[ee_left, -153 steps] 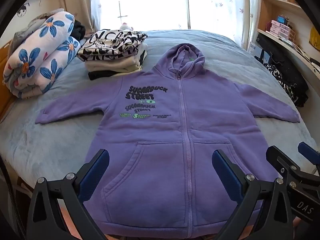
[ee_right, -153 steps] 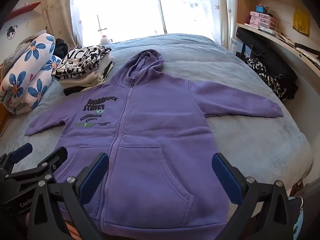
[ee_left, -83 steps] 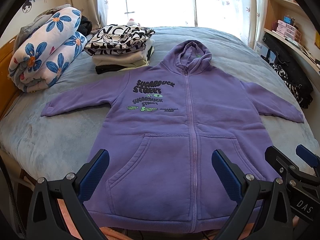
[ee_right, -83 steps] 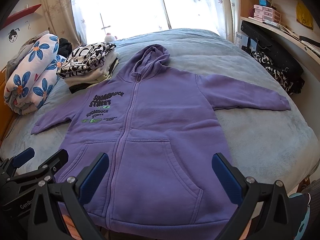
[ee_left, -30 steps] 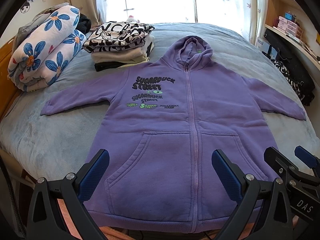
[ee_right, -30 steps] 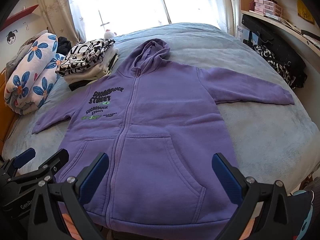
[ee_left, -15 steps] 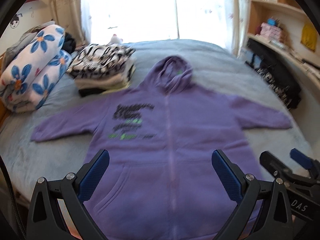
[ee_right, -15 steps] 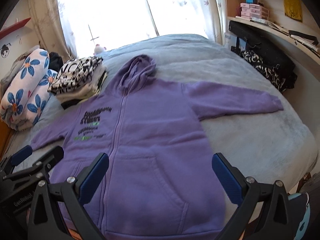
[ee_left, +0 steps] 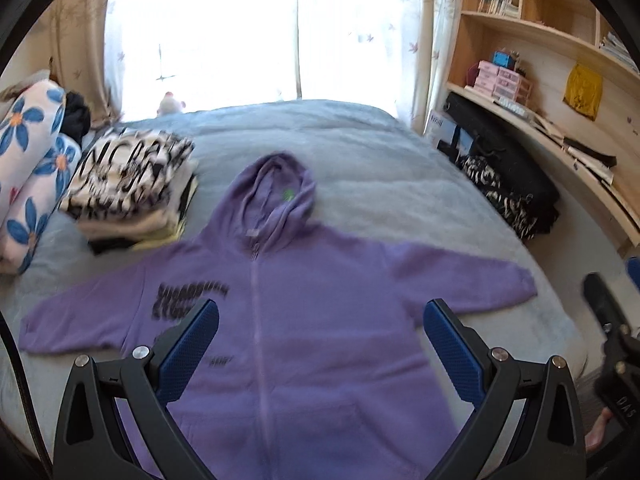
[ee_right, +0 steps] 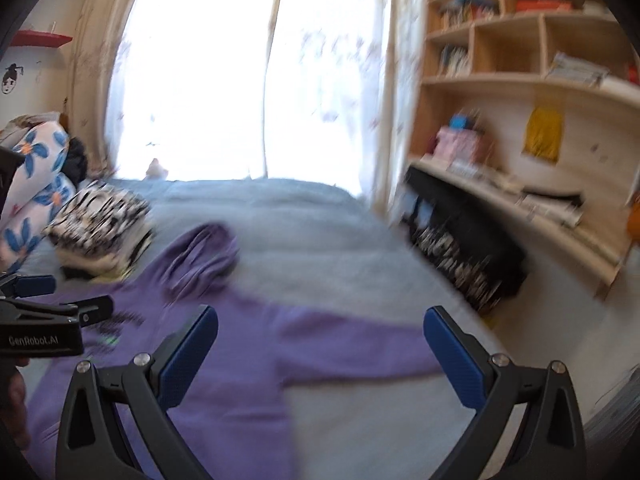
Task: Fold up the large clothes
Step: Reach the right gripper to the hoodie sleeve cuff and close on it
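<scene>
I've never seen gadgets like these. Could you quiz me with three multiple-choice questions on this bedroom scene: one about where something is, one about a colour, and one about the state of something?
1. Where does the stack of folded clothes sit?
A. On the bed, beside the hoodie's hood
B. On the wooden shelves
C. On the floor

2. What colour is the hoodie?
A. Red
B. Purple
C. White

3. How does the hoodie lie?
A. Rolled into a ball
B. Folded in half
C. Spread flat, front up, both sleeves out

Answers:
1 A: the stack rests on the grey cover, between the hood and the flowered blanket.
2 B: the whole garment is purple, with dark print on the chest.
3 C: the zip faces up and each sleeve reaches sideways; the left hand-held gripper and the right hand-held gripper are both open and hold nothing.
</scene>
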Available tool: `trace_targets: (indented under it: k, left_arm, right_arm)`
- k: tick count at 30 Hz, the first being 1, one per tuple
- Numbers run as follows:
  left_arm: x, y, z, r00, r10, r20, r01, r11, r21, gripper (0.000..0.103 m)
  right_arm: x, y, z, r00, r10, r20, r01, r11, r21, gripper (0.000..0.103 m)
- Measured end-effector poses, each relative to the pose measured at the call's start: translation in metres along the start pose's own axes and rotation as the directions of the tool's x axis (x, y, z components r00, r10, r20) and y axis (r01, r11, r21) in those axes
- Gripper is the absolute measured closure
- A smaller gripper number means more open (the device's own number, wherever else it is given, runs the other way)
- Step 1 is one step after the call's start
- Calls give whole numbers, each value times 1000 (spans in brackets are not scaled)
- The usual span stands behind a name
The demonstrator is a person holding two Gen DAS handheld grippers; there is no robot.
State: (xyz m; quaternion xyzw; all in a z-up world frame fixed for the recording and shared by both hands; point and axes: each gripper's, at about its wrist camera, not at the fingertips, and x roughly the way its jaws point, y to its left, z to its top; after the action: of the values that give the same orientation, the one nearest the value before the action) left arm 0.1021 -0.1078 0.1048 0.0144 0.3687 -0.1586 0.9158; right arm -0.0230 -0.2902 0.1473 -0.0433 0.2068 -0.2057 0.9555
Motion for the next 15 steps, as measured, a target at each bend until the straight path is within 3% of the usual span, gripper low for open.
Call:
trace_targets:
  k: [3,5,9,12,15]
  left_arm:
    - [11,-22,24,999,-21,46,20,999,27,2]
    - [20,-37,38,998,-31,59,28,999,43,2]
    - [50,-66,58,997,-52,54,48,996,69,2]
    - [77,-92,65,998,-24,66,17,995,99,2]
    - [107,-115,61,999,5,53,-11,992,126,2]
  right_arm:
    - [7,-17,14,989,-125,84,128,991,-25,0]
    - [16,-26,19,983,-155,95,159,987,-36,0]
    - [66,-59,23,995,-84,-51,86,996,31,0]
    - [101,-83,11,986,-91,-137,101,992,70,0]
    - [137,-108,-7,972,23,-233,16,986,165,0]
